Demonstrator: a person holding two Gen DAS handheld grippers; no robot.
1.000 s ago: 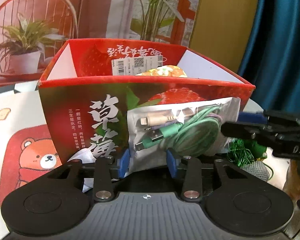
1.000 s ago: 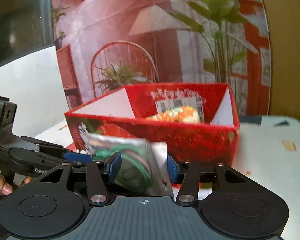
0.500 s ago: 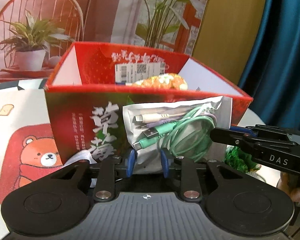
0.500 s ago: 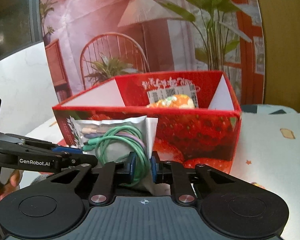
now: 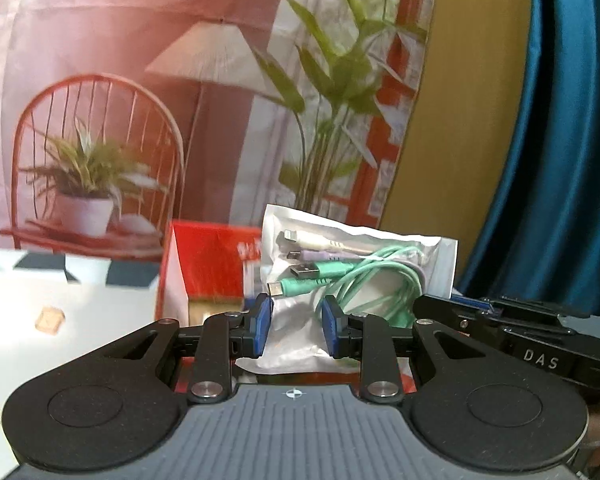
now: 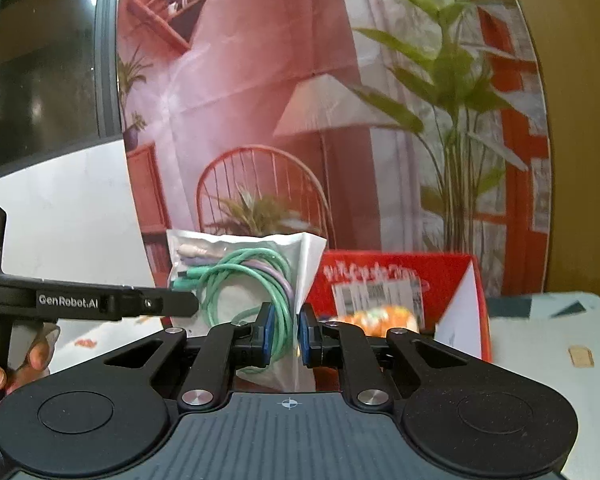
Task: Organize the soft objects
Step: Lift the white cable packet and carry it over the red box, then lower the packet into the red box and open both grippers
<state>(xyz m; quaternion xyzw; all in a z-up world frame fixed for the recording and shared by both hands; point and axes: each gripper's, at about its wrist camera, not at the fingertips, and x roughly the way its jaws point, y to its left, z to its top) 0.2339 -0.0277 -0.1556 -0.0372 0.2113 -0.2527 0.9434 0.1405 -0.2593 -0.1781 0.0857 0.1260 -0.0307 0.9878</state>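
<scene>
As seen from the left wrist, one clear pouch of cables [image 5: 360,264] held up in the air, in front of and above the rim of the one red box [image 5: 208,264], clear of the table [image 5: 80,304]. Left gripper [image 5: 296,330] narrowed onto the pouch's lower left corner, blue pads pressing the film from either side. Four plug ends counted inside: one white, one purple, two green, with loops of green cord coiled beside them. Judged a two-point hold, meant to keep the limp film flat and to prevent folding or swinging on the way over the box wall. As seen from the right wrist, right gripper [image 6: 286,338] pinched almost fully together on the pouch's other lower corner, with film and a loop of green cord between the pads. Same pouch found just to the left of the box opening, not yet inside. One orange soft toy [image 6: 380,318] already lying in the box, hence box taken as the likely destination. One hand [image 6: 4,368] visible at the left edge, gripping the left gripper's handle. Next step judged: carry over the rim, then release both ends together.
</scene>
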